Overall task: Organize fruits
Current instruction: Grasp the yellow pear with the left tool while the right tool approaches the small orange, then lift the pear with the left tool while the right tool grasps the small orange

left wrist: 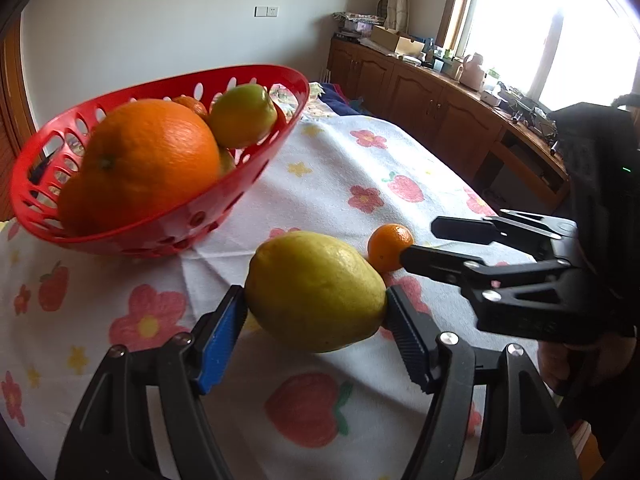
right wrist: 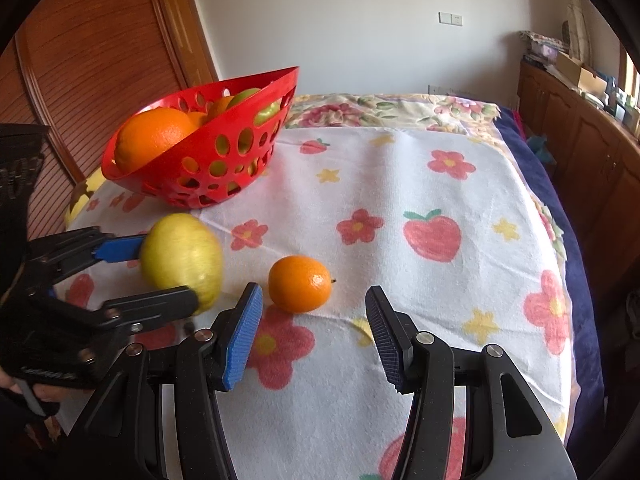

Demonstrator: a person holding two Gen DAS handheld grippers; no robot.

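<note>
My left gripper (left wrist: 316,300) is shut on a yellow lemon (left wrist: 316,290) and holds it just above the cloth; it also shows in the right wrist view (right wrist: 168,272) with the lemon (right wrist: 182,258). A small tangerine (right wrist: 300,283) lies on the cloth, also seen in the left wrist view (left wrist: 389,247). My right gripper (right wrist: 314,312) is open, just in front of the tangerine, its jaws wide apart; it appears at the right of the left wrist view (left wrist: 420,240). A red basket (left wrist: 256,148) (right wrist: 208,152) holds a large orange (left wrist: 152,160), a green lemon (left wrist: 242,116) and other fruit.
A white cloth with flowers and strawberries (right wrist: 400,184) covers the table. Its right edge (right wrist: 568,264) drops off toward wooden cabinets (left wrist: 420,96). A wooden door (right wrist: 88,64) stands behind the basket at the left.
</note>
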